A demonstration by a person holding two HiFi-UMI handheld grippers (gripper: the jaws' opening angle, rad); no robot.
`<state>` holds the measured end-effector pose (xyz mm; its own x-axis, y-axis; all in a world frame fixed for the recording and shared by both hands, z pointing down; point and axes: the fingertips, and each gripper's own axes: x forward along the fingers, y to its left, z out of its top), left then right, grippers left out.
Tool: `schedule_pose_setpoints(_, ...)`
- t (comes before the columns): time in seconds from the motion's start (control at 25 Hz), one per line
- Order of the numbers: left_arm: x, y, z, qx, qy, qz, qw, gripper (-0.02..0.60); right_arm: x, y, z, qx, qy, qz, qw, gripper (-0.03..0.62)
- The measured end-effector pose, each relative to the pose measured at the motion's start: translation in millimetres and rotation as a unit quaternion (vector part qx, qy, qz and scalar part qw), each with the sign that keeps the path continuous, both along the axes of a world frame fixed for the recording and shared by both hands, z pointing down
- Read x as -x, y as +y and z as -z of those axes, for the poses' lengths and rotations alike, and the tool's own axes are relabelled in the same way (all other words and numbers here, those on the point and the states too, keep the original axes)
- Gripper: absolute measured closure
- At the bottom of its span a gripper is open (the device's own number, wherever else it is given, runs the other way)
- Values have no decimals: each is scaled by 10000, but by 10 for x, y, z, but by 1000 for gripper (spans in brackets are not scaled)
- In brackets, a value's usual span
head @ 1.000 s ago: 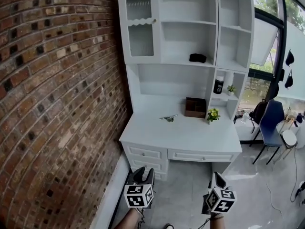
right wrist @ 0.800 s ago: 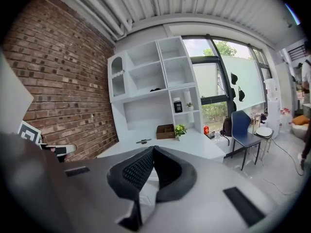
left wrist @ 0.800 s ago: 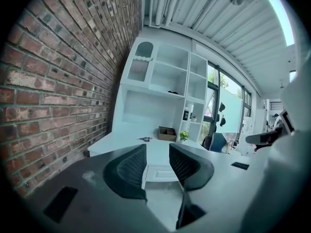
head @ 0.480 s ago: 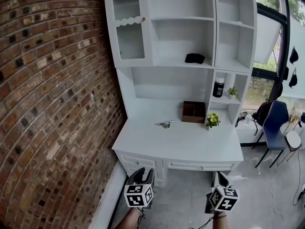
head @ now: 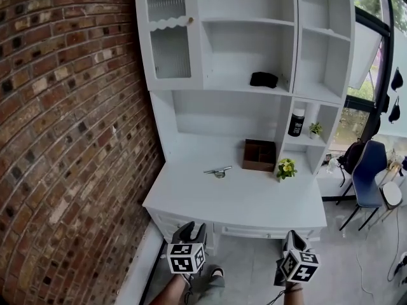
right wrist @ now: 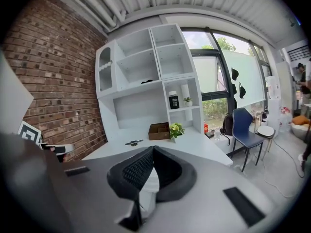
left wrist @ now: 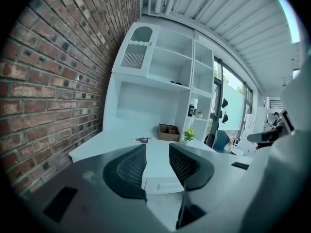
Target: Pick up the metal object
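Observation:
A small metal object [head: 218,171] lies on the white desk [head: 241,199], toward its back left, also seen far off as the metal object [left wrist: 141,140] and the metal object [right wrist: 133,142]. My left gripper [head: 187,233] hangs low in front of the desk, open, nothing between its jaws [left wrist: 157,163]. My right gripper [head: 291,239] is at the same height to the right, shut with its tips touching [right wrist: 151,152] and nothing held. Both are well short of the desk.
A brown wooden box [head: 260,154] and a small yellow flower pot [head: 285,168] stand at the desk's back right. The white hutch [head: 248,49] holds a black item [head: 263,79] and a dark bottle [head: 296,122]. Brick wall [head: 70,138] on the left, blue chair [head: 367,176] on the right.
The view has come closer to the desk and shifted; the desk now sits larger and lower in the frame. Both grippers keep their places at the bottom.

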<state>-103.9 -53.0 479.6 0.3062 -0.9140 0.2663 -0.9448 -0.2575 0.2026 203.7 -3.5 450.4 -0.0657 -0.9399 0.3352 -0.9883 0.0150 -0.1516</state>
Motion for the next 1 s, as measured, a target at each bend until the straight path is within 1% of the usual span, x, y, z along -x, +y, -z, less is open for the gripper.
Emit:
schedule_pose_setpoints(0.12,-56,-343,-20,-16,48,-92,9999,442,-43,-300,-22,-22,58,-104,9999,592)
schedule_pose_setpoints(0.32,-129,-1010,22,-40,45,-240,9997,442,-23,-927,81,-93,13,-190,9998,592)
schedule_pose_setpoints(0.48,-84,-1559,96,-81,-11,-246,9997,442,-2,-1469,176,-149,81,-233,9996,592)
schedule_pose_setpoints(0.6,-81,-1936,91,-18,-7,-278,9996,442,22,-1843,219,-175,46,-249,9995,592)
schedule_pose_setpoints(0.8,-120,-2473,12,163,-97,-427,9989,442,64,-2345,138,-61,-42,-267,9996,592)
schedule_pose_setpoints(1.0,-134,-2926,-1,170,-157,-541,9983,442,99,-2774,42,42,-107,-296,9995,592)
